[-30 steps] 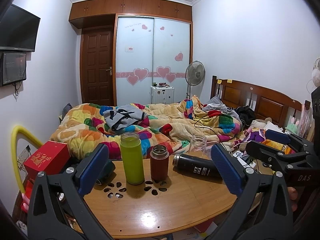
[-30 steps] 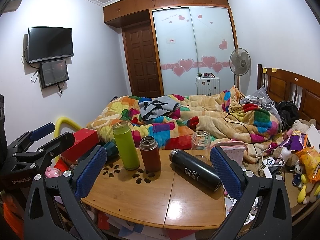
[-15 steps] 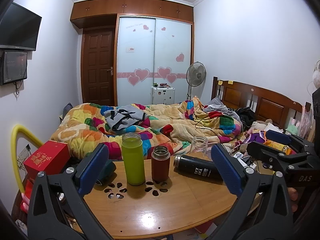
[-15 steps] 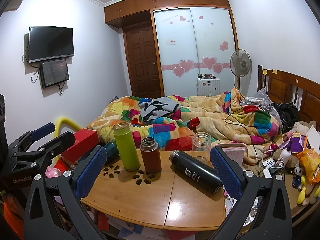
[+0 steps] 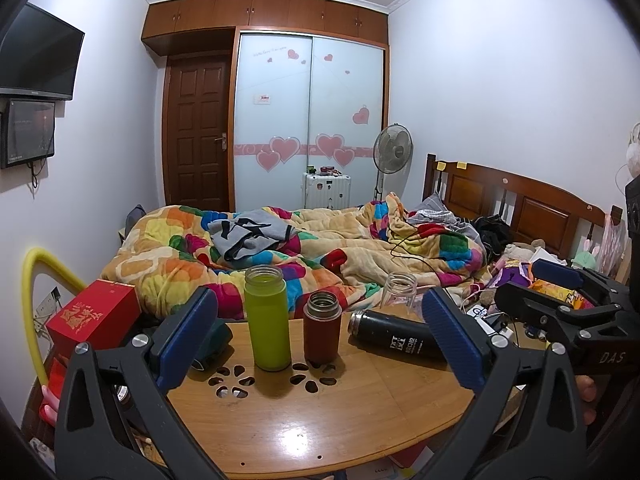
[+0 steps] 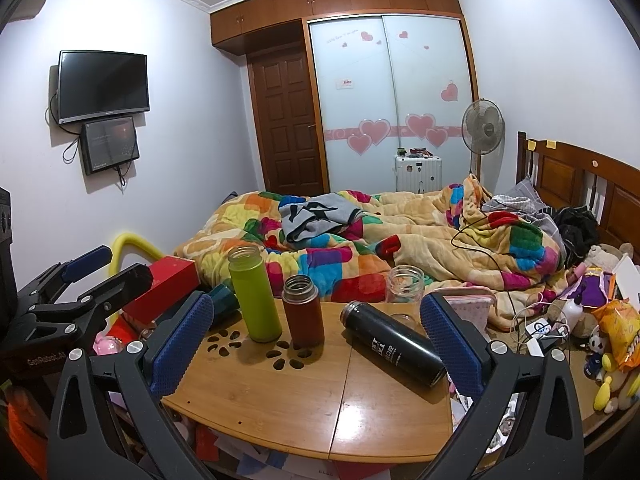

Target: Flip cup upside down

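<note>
On the round wooden table stand an open green cup and a shorter brown cup, both upright. A black cup lies on its side to their right. A clear glass jar stands at the far edge. My left gripper is open and empty, short of the cups; it also shows in the right wrist view. My right gripper is open and empty, also seen in the left wrist view.
A red box and a dark teal cup sit at the table's left. A bed with a colourful quilt lies behind. Cables, snacks and toys clutter the right. Papers lie under the table.
Both grippers have drifted slightly; the view has barely shifted. The cups have not moved.
</note>
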The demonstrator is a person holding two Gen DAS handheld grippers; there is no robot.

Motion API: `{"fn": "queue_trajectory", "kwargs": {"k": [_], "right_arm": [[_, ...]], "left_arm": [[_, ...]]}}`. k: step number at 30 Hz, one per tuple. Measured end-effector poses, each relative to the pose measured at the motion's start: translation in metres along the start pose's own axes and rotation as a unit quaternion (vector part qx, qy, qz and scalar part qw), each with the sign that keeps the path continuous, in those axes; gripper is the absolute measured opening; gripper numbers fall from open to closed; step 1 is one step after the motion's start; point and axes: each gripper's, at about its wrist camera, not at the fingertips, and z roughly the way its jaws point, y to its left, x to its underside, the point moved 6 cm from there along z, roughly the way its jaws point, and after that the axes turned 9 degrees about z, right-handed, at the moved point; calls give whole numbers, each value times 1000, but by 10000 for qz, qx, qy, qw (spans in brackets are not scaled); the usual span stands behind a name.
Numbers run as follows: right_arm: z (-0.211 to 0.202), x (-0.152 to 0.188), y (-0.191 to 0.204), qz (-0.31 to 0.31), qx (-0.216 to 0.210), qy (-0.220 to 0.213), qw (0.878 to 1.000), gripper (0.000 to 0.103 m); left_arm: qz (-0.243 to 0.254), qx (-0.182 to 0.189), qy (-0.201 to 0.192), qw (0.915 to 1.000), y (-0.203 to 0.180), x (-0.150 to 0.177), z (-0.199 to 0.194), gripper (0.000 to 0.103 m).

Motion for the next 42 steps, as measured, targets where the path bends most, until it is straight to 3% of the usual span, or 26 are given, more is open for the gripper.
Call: {"fn": "queue_trajectory", "kwargs": {"k": [18, 24, 36, 42], "right_arm": [[6, -6, 8, -59, -76, -51, 9999, 103], [14, 2, -8, -80, 90, 32, 9999, 103], [95, 51, -111, -305, 761, 1010, 9915, 103], [149, 81, -152, -357, 599, 1717, 9827, 103]], "left_arm": [[-7, -9, -13, 10000, 7, -5, 1, 103], [70, -275, -218, 9994, 9, -3, 7, 103], [262, -74, -126, 9996, -14, 49, 64, 103], [291, 32, 138, 9995, -23, 77, 93, 103]]}}
